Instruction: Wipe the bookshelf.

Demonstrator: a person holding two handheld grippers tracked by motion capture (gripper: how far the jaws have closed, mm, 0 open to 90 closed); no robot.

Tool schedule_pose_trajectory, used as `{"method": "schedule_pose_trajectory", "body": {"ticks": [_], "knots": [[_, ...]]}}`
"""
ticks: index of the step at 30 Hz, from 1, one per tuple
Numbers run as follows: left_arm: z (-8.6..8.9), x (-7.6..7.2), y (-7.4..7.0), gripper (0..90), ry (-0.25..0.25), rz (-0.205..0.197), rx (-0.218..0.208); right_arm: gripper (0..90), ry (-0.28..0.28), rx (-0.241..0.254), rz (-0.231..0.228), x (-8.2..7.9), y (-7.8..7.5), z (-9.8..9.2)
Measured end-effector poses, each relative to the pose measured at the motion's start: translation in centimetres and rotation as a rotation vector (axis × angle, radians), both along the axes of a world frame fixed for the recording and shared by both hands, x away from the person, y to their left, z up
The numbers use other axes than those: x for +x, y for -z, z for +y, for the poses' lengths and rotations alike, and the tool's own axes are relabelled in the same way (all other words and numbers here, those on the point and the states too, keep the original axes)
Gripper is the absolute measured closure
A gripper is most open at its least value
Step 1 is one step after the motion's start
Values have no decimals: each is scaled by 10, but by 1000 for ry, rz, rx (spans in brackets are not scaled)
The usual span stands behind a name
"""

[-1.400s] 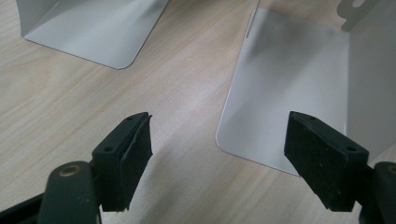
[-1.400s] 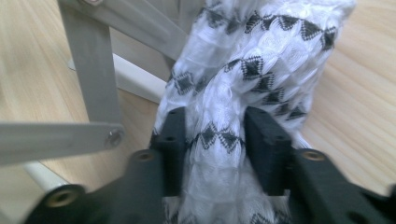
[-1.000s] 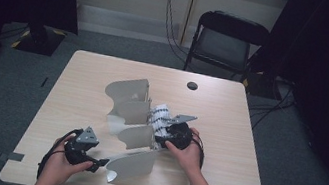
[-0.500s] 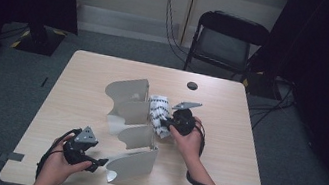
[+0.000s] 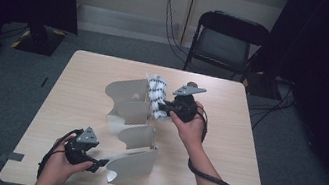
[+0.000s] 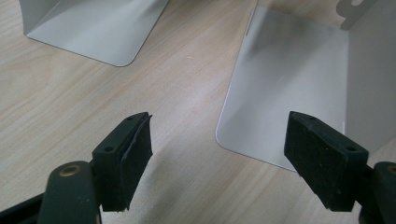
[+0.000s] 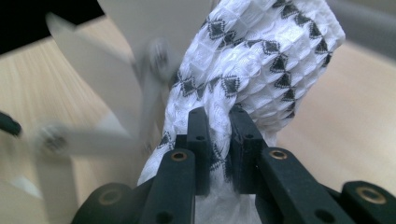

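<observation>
Patterned cloth (image 5: 156,95): high view, frame centre, lifted above table (image 5: 244,151), clamped by right gripper (image 5: 164,107); left gripper (image 5: 100,165) lower left at metal bookend (image 5: 132,164).
Left gripper view: jaws apart, nothing between.
Right gripper view: jaws pinch cloth.

Upright grey metal bookends (image 5: 132,105) clustered mid-worktop (image 5: 244,151): barrier to crossing. Left of bookends: bare wood, open passage. Right of bookends: bare wood beyond patterned cloth (image 5: 157,94). Behind bookends: clear strip, small dark disc (image 5: 193,84) near far edge.
</observation>
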State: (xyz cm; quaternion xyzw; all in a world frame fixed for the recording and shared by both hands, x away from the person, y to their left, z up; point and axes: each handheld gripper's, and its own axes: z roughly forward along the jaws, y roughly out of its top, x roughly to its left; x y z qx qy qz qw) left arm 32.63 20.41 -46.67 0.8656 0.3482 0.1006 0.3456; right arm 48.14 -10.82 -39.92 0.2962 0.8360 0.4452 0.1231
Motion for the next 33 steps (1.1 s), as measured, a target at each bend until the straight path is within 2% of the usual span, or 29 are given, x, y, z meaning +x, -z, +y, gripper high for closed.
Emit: {"method": "schedule_pose_trajectory", "body": {"ticks": [5, 8, 14, 16, 19, 24, 31, 33], "knots": [[0, 0, 0, 232, -4, -4, -11, 806, -7, -49, 72, -1, 34, 0], [0, 0, 0, 236, 2, 1, 0, 805, -14, -52, 109, -5, 49, 1], [-1, 1, -1, 236, 3, -8, 0, 805, -31, -98, 137, -11, 70, 4], [-2, 0, -1, 236, 1, -5, -4, 804, -30, -96, 145, -13, 75, 4], [-2, 0, -1, 236, 2, -5, -1, 802, -31, -92, 148, -14, 80, 2], [-2, 0, 0, 250, 10, -6, 1, 800, -32, -84, 144, -20, 78, -7], [-4, -1, -2, 251, 3, -11, -8, 799, -63, -82, 127, -38, 72, -21], [-3, -1, -3, 251, 6, -15, 0, 798, -76, -66, 121, -45, 69, -26]]}}
